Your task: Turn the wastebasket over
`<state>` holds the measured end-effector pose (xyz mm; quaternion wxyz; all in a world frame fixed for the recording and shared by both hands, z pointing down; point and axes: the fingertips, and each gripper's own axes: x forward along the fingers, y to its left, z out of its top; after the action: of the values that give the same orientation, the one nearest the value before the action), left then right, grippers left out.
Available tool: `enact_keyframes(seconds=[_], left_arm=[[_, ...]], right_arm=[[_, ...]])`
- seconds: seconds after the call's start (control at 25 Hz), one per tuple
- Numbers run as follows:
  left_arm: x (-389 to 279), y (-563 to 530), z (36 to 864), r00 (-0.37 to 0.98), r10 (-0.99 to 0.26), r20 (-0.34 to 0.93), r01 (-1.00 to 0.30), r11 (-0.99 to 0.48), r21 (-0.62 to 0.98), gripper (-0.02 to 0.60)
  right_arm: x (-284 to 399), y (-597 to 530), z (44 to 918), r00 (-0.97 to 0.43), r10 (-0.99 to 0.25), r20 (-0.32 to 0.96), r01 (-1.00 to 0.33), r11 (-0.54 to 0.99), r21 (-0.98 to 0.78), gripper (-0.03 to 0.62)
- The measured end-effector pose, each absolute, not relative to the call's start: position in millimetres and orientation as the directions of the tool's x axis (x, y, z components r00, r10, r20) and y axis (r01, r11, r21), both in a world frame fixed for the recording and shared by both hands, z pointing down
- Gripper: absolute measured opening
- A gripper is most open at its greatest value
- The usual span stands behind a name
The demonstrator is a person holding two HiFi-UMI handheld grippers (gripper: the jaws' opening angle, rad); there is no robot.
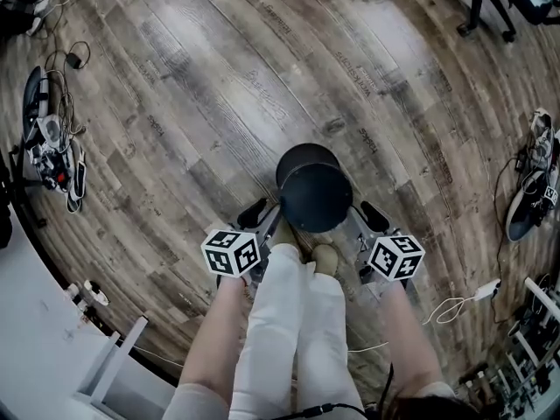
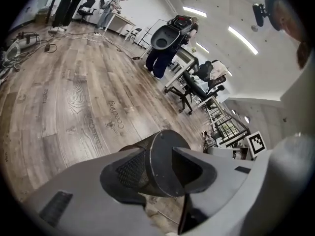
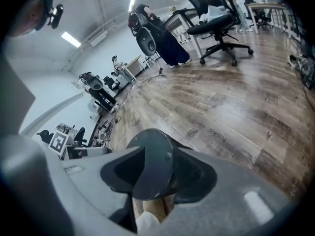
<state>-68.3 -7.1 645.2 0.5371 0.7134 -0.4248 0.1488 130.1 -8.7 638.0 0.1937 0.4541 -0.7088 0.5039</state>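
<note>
The wastebasket (image 1: 315,198) is black wire mesh with a solid round base. Its base faces up at the head camera and its mouth points away toward the wood floor; I cannot tell whether it rests there. My left gripper (image 1: 267,220) flanks its left side and my right gripper (image 1: 363,221) its right side. In the left gripper view the base's edge (image 2: 165,163) stands between the spread jaws of the left gripper (image 2: 167,168), with gaps on both sides. The right gripper (image 3: 157,173) likewise straddles the base's edge (image 3: 152,161), jaws wide. Both are open.
The person's white-trousered legs (image 1: 289,322) and tan shoes (image 1: 325,256) stand just behind the basket. Cables and gear (image 1: 52,138) lie at the left, shoes (image 1: 534,191) and a white power strip (image 1: 486,289) at the right. Office chairs (image 3: 219,21) stand farther off.
</note>
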Motion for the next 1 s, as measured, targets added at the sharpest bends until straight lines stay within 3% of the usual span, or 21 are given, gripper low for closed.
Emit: enact_keyframes(seconds=[0.6,0.76,1.0], left_arm=[[-45.5,-25.9,716.7,0.695,-0.236,0.679,-0.708,-0.064,0.703,0.265],[-33.2,-16.3,719.3,0.742,-0.182,0.645,-0.657,-0.007,0.754,0.267],[-31.1,-20.6,713.3,0.724,-0.22,0.654,-0.677,-0.045,0.734,0.245]], right_arm=[[118.8,-38.5,711.6,-0.579,-0.415,0.702,-0.767,-0.015,-0.641,0.23],[117.9,-37.1,711.8,-0.59,-0.425,0.686,-0.748,-0.032,-0.663,0.228],[120.1,-43.7,707.9,-0.566,-0.46,0.684,-0.761,-0.03,-0.649,0.198]])
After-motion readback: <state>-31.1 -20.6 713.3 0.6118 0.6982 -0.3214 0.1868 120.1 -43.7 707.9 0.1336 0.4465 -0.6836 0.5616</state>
